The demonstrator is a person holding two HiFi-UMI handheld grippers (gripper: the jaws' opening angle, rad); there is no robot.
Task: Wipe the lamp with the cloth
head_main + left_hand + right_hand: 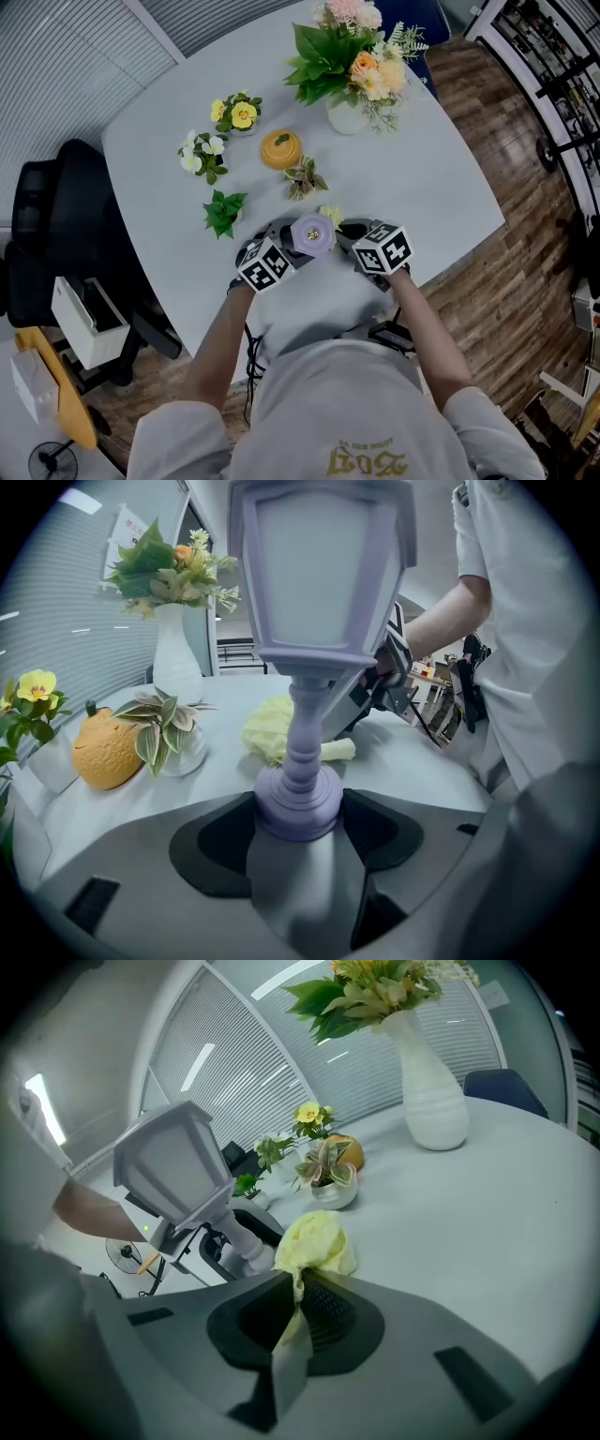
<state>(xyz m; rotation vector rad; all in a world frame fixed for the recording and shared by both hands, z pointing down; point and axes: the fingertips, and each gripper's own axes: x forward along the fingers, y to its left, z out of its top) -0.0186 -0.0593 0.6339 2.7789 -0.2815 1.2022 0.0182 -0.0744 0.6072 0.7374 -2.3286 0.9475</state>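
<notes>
**A:** Where is the lamp [309, 621] at this moment?

**B:** At the near edge of the white table [422, 187], right in front of the person. The left gripper [300, 823] has its jaws closed round the lamp's round lavender base. It looks upright in the left gripper view.

**A:** Why grip it so low?

**B:** My guess is that it keeps the lamp steady and leaves the stem and lantern head bare for wiping. I cannot tell whether the base rests on the table or is lifted off it.

**A:** And the cloth [314, 1241]?

**B:** The right gripper [298, 1309] pinches one end of the pale yellow cloth between its closed jaws. The rest is bunched up ahead of the tips, so a soft wad would meet the lamp rather than the hard jaws. It sits just to the right of the stem. I cannot say whether the two are touching.

**A:** Anything in the way?

**B:** The small leafy pot plant [305, 178] and the orange ornament [280, 148] stand near, on the far side. The flower vase [349, 114] is farther back. I would say the wiping has barely begun.
</notes>
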